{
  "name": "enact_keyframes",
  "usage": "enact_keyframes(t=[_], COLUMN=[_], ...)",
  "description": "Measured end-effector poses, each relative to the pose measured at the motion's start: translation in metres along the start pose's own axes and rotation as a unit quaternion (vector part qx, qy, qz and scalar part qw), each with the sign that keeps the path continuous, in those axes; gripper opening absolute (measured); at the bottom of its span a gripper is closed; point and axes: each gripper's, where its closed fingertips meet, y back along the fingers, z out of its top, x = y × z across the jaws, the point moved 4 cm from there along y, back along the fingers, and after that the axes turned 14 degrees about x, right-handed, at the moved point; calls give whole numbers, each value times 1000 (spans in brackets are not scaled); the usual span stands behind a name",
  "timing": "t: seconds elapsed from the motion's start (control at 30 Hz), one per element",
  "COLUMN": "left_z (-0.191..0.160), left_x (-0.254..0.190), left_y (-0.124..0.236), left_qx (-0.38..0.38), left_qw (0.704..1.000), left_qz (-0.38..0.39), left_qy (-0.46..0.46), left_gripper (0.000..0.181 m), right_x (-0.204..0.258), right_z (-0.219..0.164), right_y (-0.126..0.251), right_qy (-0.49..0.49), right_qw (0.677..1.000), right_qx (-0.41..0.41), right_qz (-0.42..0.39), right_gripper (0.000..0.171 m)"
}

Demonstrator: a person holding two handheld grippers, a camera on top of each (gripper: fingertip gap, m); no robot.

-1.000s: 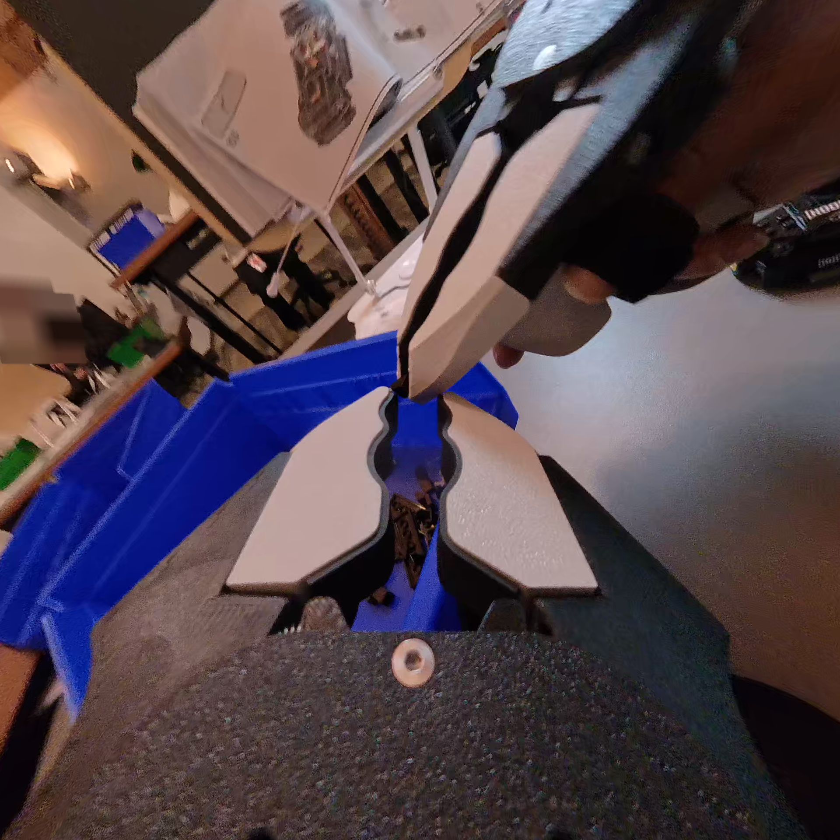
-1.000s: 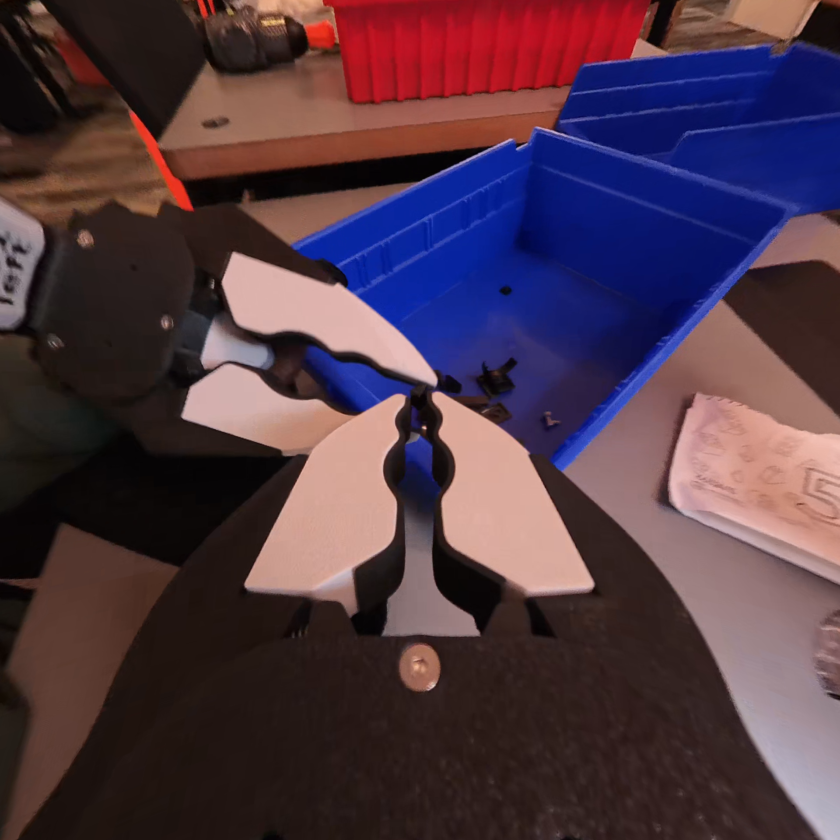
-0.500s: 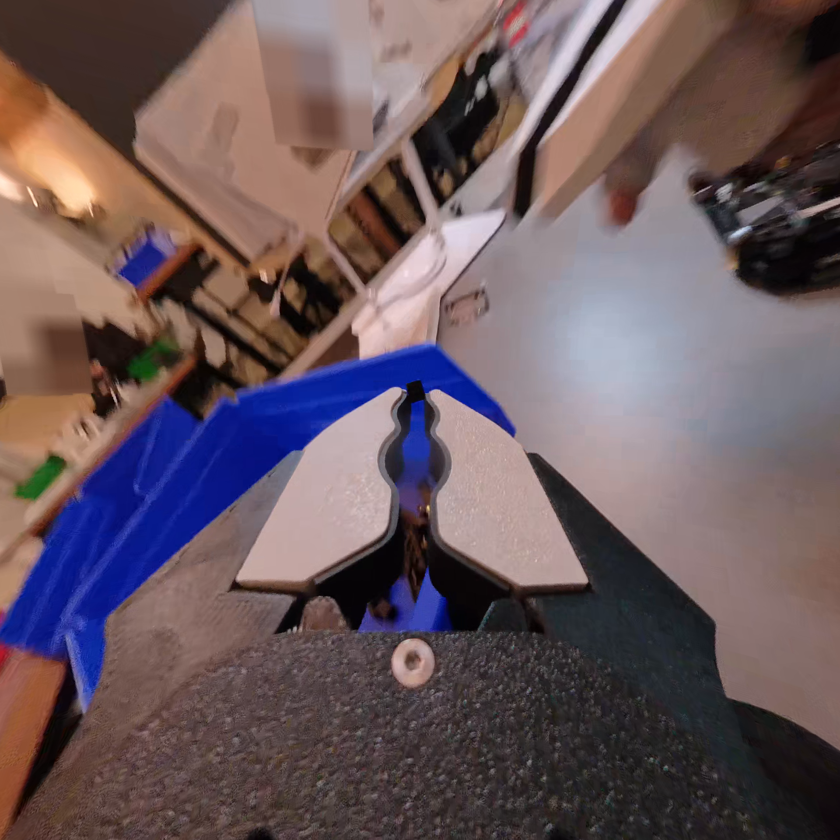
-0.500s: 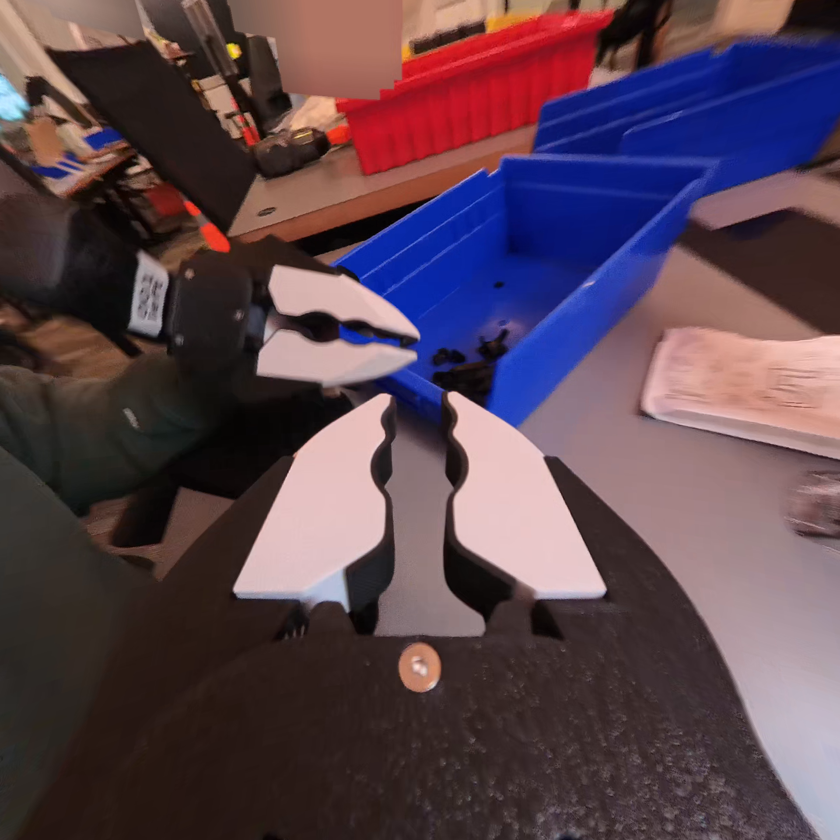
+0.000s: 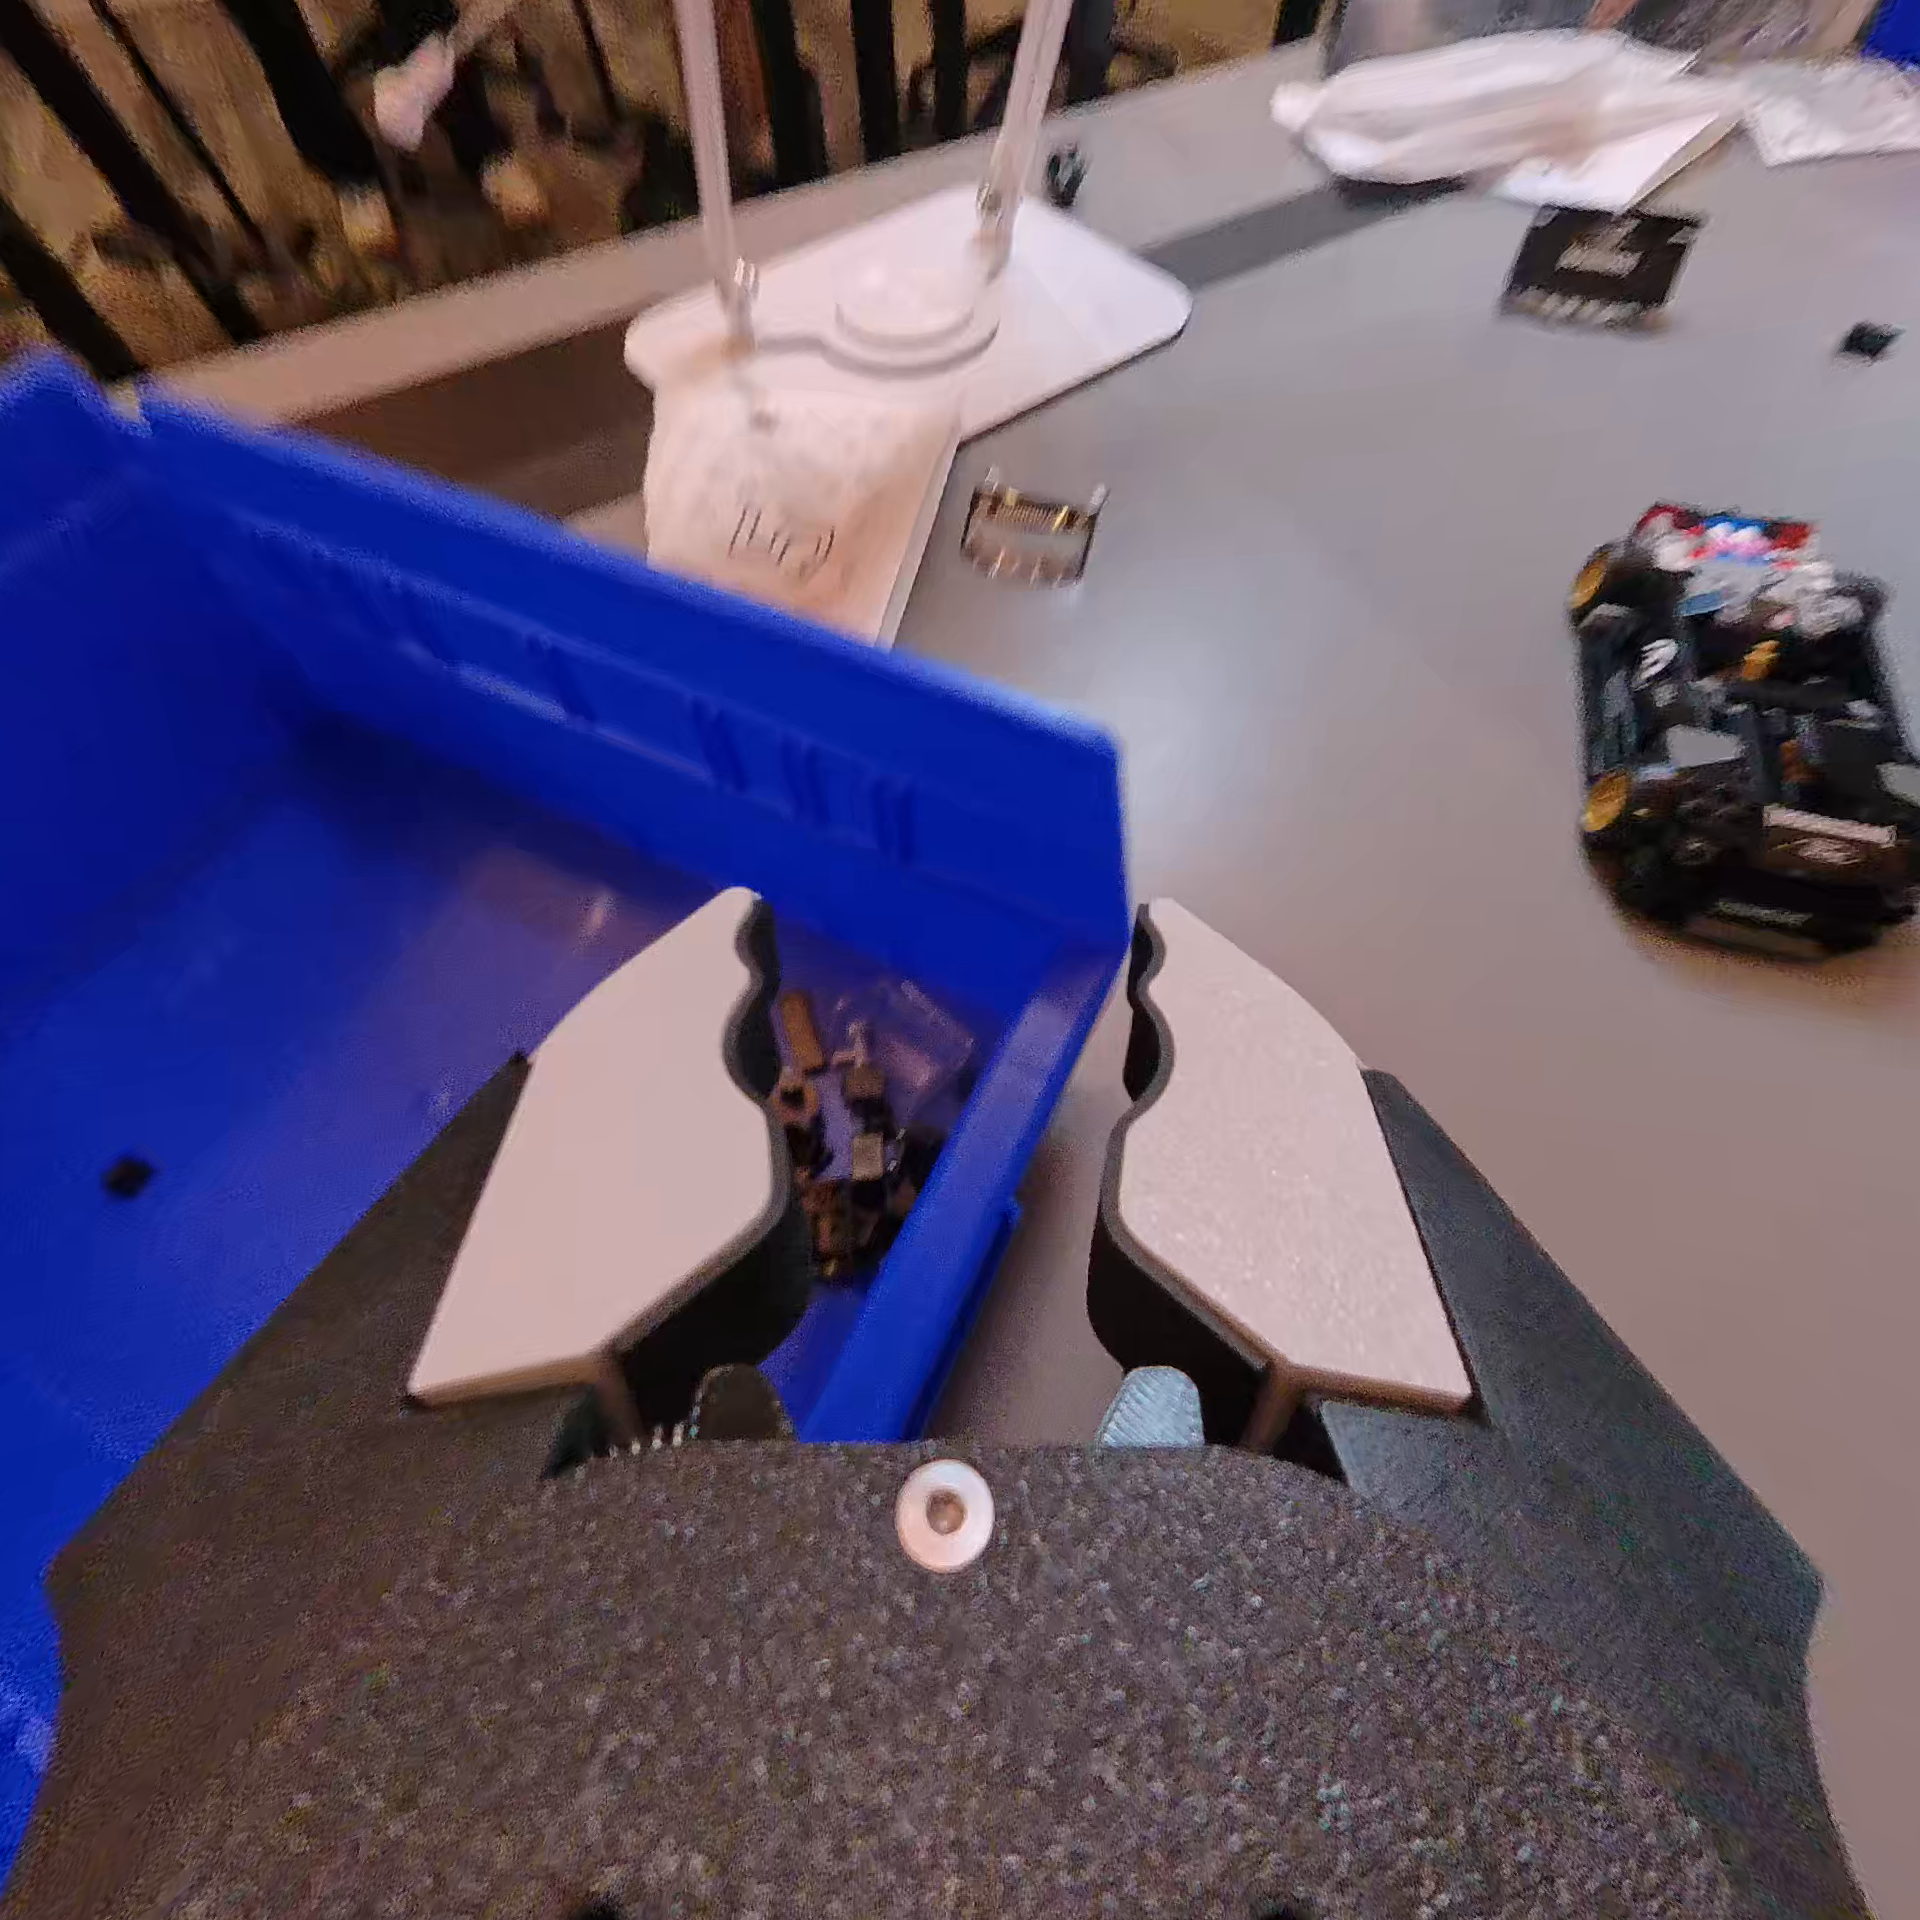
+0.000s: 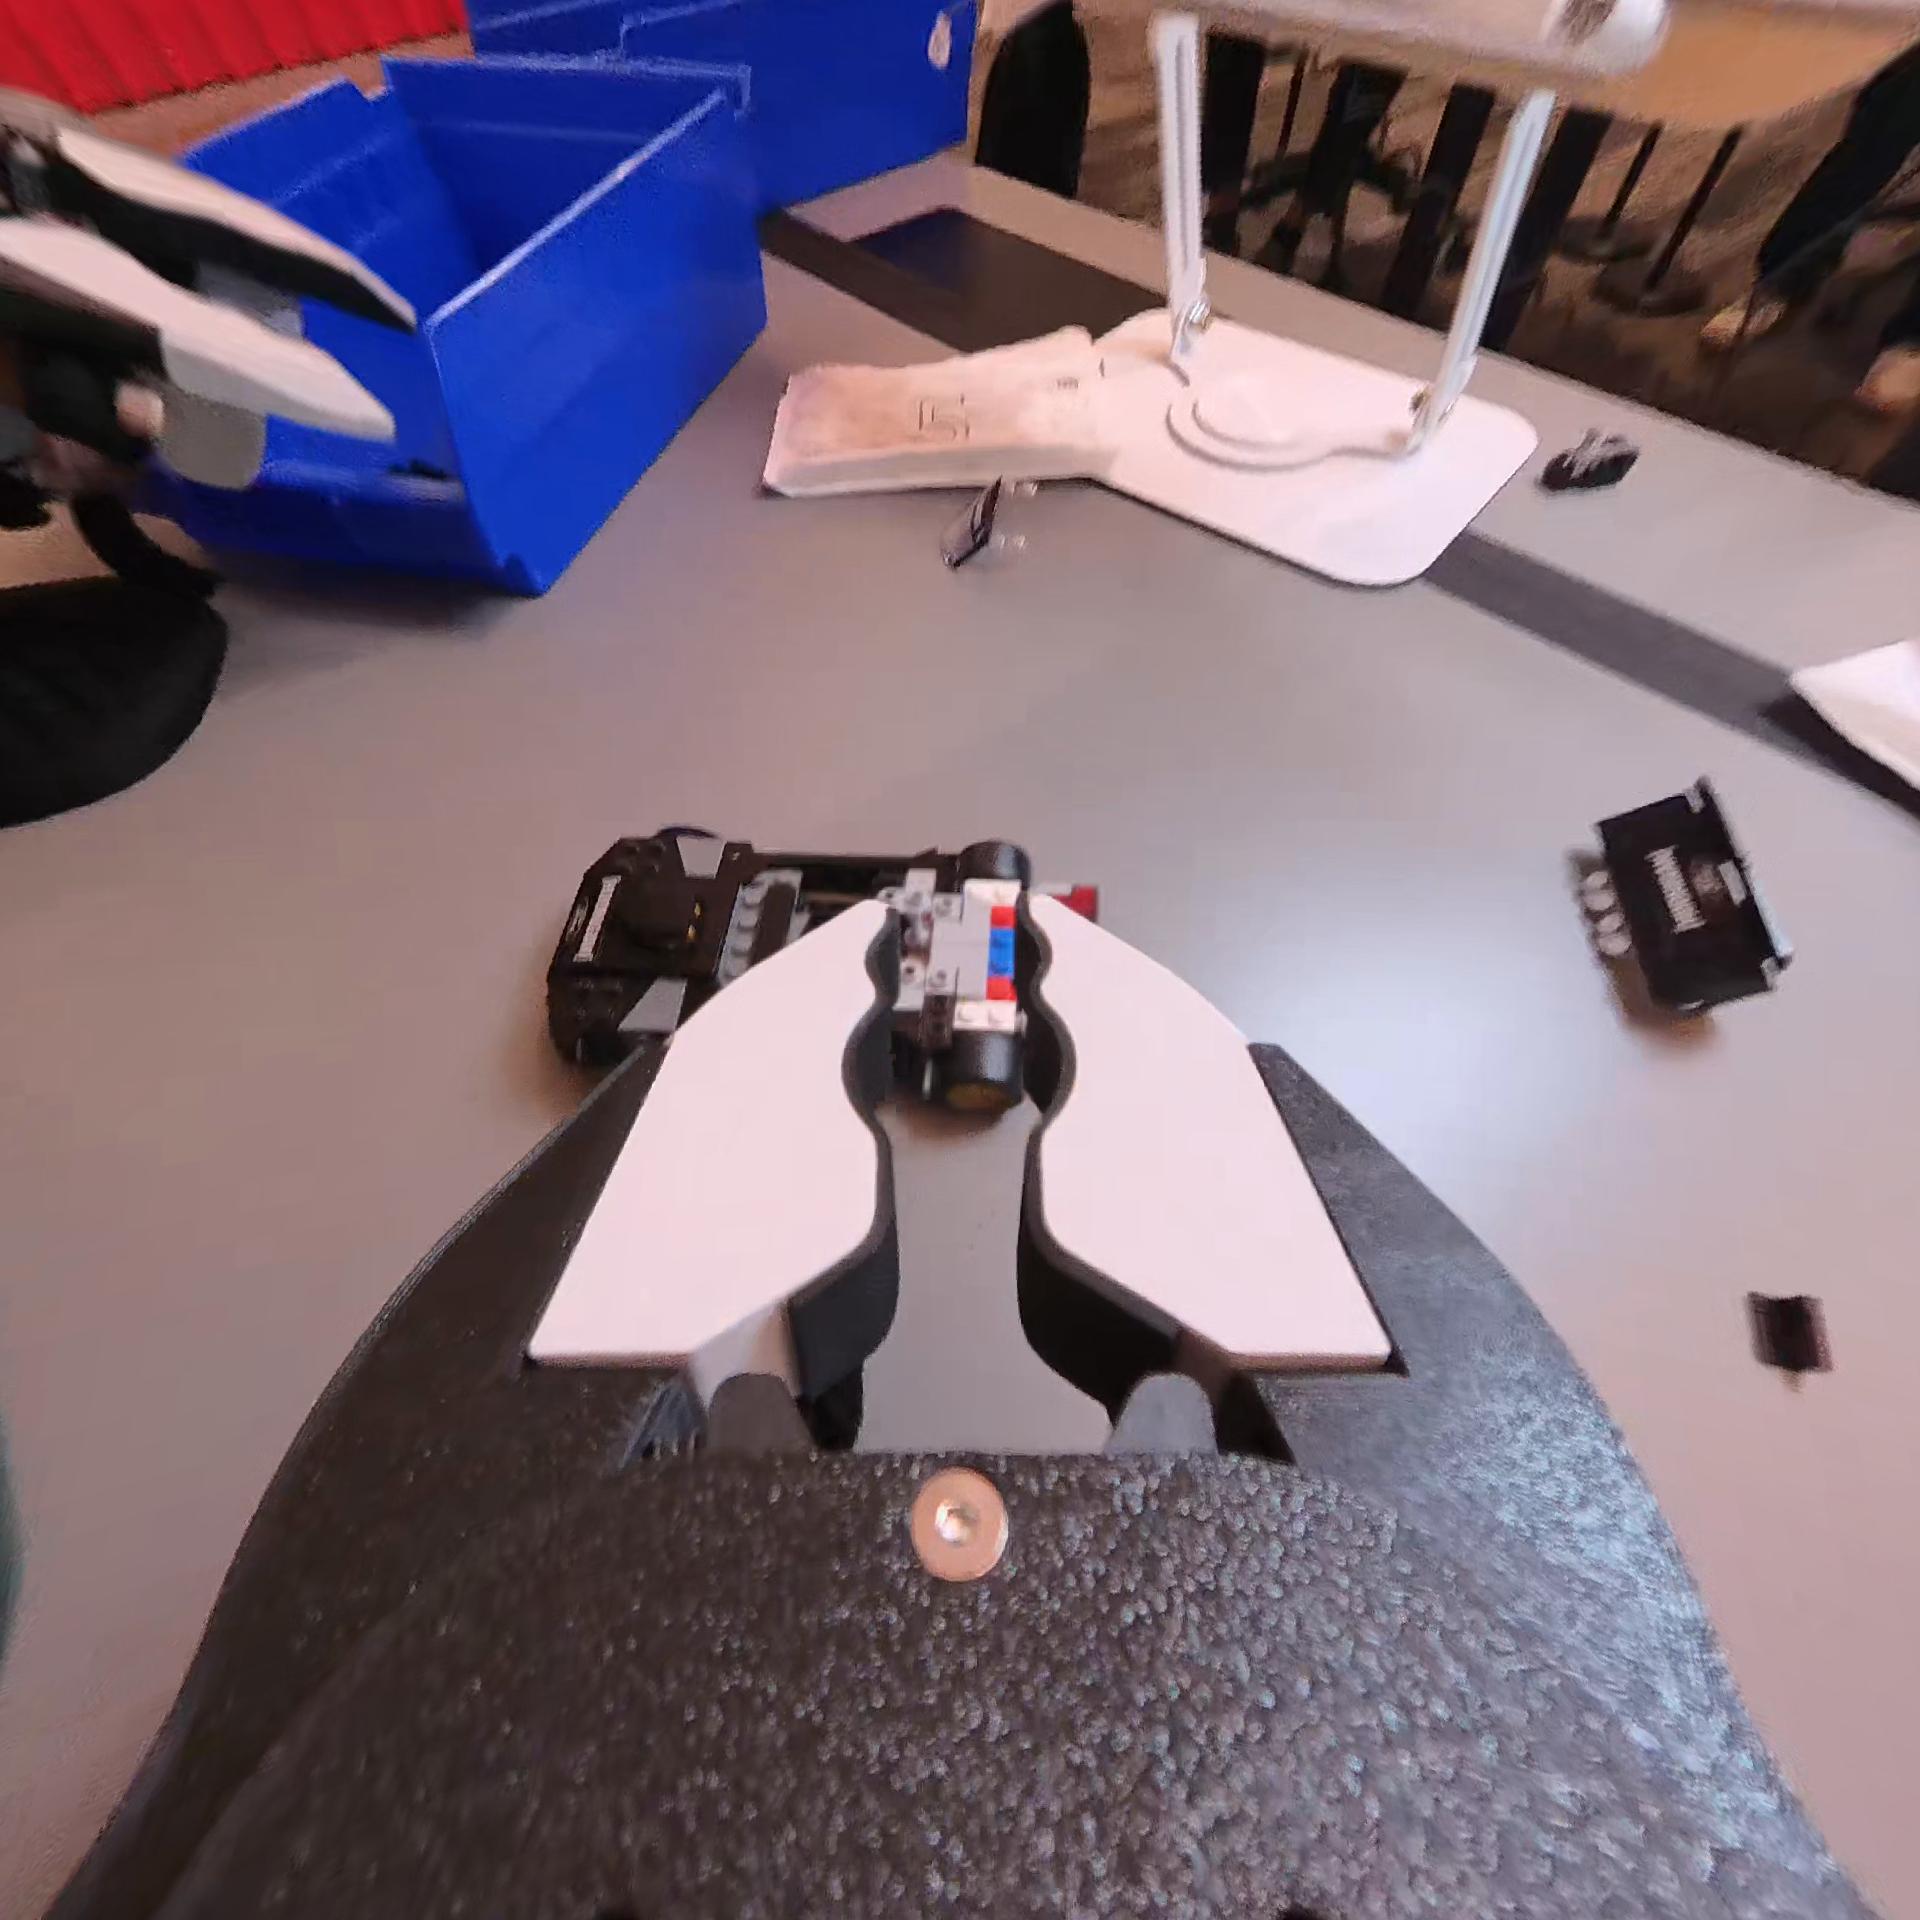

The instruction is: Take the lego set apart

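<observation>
The lego car point(image 6: 665, 935), black with white, red and blue bricks, sits on the grey table point(image 6: 1143, 727). My right gripper point(image 6: 956, 909) hovers over its near end with the jaws partly open; the car shows through the gap and nothing is in the grasp. The car also shows in the left wrist view point(image 5: 1745, 748), with no gripper touching it. My left gripper point(image 5: 951, 909) is wide open and empty above the corner of the blue bin point(image 5: 520, 727). Several small dark lego pieces point(image 5: 842, 1122) lie in that bin. The left gripper also shows in the right wrist view point(image 6: 395, 364).
A white stand base point(image 6: 1299, 457) and a white paper bag point(image 6: 914, 426) lie beyond the car. A black lego part point(image 6: 1683, 914) and a small black piece point(image 6: 1787, 1335) lie to the right. More blue bins point(image 6: 831, 83) stand behind. Spacing between my two grippers at the tips: around 30 cm.
My left gripper's jaws went from almost shut to wide open over the bin. My right gripper swung from the bin to the car, and its jaws opened a little.
</observation>
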Motion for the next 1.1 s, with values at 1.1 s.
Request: enact_keyframes(t=[1.1], left_z=[14], left_x=[-220], left_y=[-103], left_qx=[62], left_qw=[936], left_qz=[-245], left_qy=[-246], left_gripper=[91], right_x=[26], right_z=[-20], right_y=[-64], right_qy=[10], right_qw=[986], right_qx=[155], right_qz=[-54], right_gripper=[14])
